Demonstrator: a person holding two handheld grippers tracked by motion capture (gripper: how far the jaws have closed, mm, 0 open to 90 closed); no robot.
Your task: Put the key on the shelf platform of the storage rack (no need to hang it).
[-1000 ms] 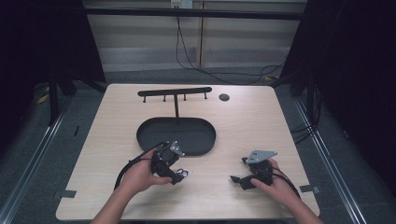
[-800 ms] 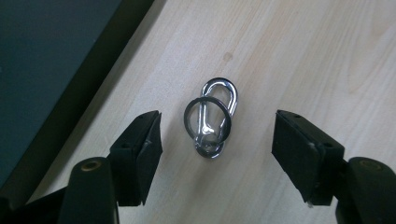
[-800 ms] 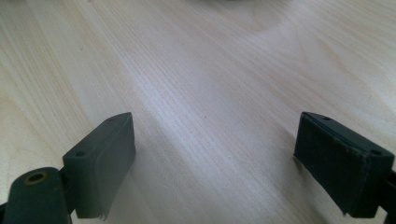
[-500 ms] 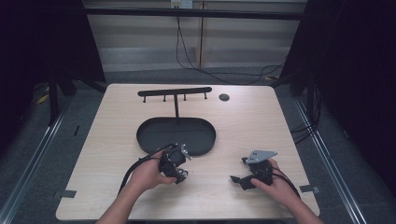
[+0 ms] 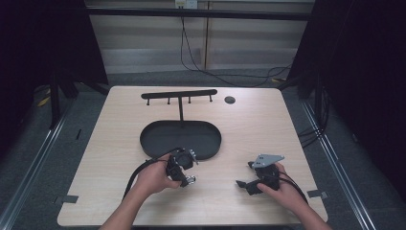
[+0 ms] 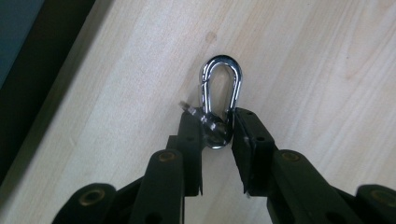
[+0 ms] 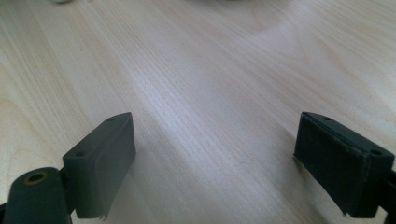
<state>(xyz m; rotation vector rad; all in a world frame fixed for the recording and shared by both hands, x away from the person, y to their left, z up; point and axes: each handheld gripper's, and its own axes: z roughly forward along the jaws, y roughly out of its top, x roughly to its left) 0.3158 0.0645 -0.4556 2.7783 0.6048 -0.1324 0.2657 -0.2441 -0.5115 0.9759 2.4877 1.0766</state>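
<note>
Left gripper (image 6: 215, 135) jaws clamp a snap hook (image 6: 220, 100); black tray (image 5: 158, 141) just behind; right gripper (image 7: 215, 163) jaws apart.

My left gripper (image 6: 218, 135) & right gripper (image 7: 215, 158): black jaws w/ brass-ringed screw holes, black cables; right has grey 3-cornered plate.

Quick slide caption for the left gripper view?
Left gripper pinching the base of a shiny metal snap hook above the wooden table.
</note>
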